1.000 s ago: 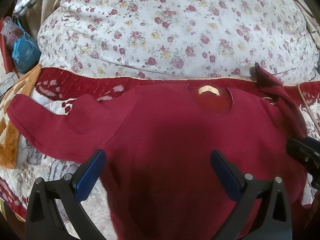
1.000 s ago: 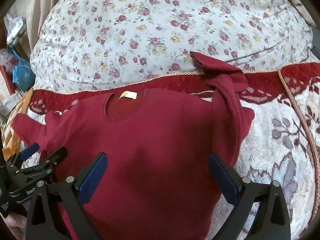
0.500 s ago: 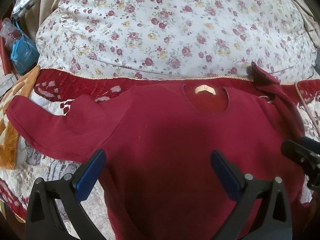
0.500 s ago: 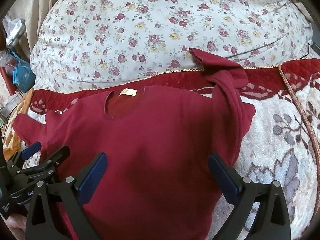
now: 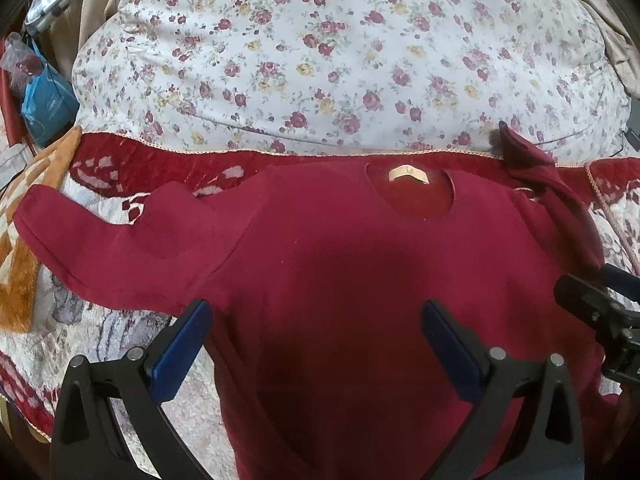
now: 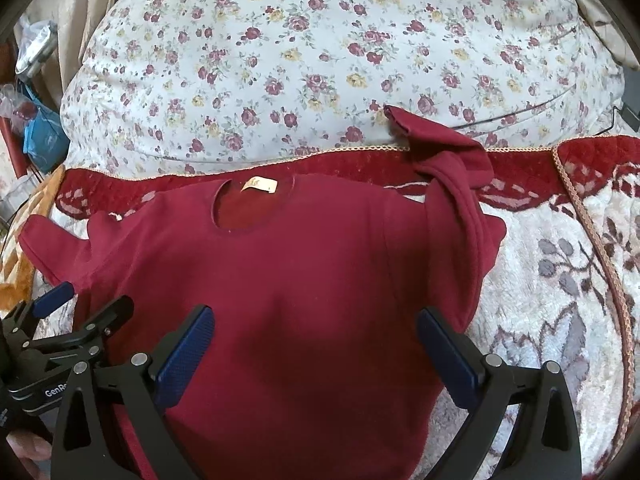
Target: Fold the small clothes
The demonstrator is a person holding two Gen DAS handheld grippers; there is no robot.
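Right now my left gripper (image 5: 316,336) and my right gripper (image 6: 316,344) both hang over the lower body of the dark red long-sleeved knit top (image 6: 304,280), jaws spread wide and holding nothing. The top lies face up on the cream plush blanket with grey leaf motifs and a deep red border (image 6: 560,280), its round neckline with the small beige label (image 6: 259,184) pointing away from me toward the big white quilt printed with small roses (image 6: 320,48).

What worries me is the sleeves. The left one (image 5: 100,240) lies spread flat off to the side, but the right sleeve (image 6: 452,176) is bunched and twisted, its cuff riding up onto the edge of the quilt. If I fold the body in as it stands, I reckon that lump gets trapped inside and the fold comes out crooked. The plush pile underneath could also get pinched along with the knit, so I might drag the blanket rather than lift only the top. And my two grippers sit near each other; reaching across for a sleeve could knock one against the other.
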